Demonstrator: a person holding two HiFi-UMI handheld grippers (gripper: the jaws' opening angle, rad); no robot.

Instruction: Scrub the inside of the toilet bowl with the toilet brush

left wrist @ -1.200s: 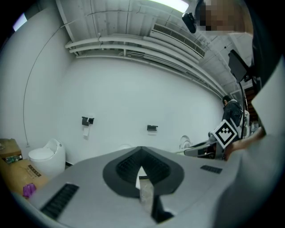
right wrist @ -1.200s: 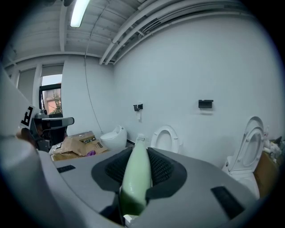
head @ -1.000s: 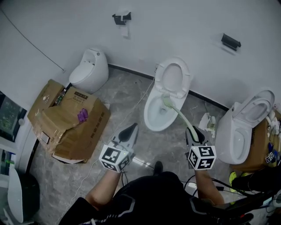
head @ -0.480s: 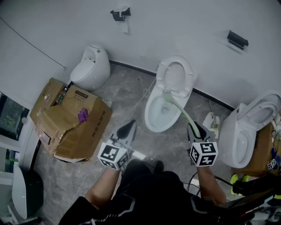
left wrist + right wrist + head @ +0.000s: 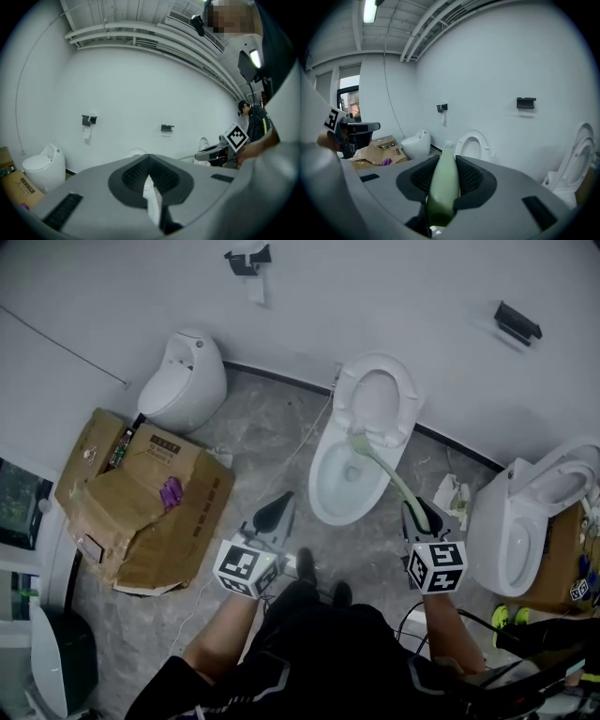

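My right gripper [image 5: 419,514] is clamped on the near end of the toilet brush [image 5: 385,476], its two ribbed pads pressed against either side of the pale green handle. My left gripper [image 5: 278,507] has its pads drawn together with nothing between them, and it hangs over the floor to the left of the toilet bowl [image 5: 322,499], apart from it.

The handle runs from my right gripper up and to the left across the bowl. The brush head [image 5: 355,442] sits at the far side of the bowl, just under the raised seat [image 5: 404,401].

I judge the brush to be light plastic, with a long, slim, slightly curved handle and a smooth skin that could twist or slide in my pads. Holding it at its very end gives me reach but makes a long lever, so scrubbing pressure will try to pry it loose. I would keep the grip firm, and a hold a little farther along the handle would steady it. The bristles should give softly and the porcelain should not.

I cannot tell whether the bristles touch the bowl wall or hover above it. In the right gripper view the handle hides the bowl, with only a small white tip showing beyond it. My own body covers the near floor.
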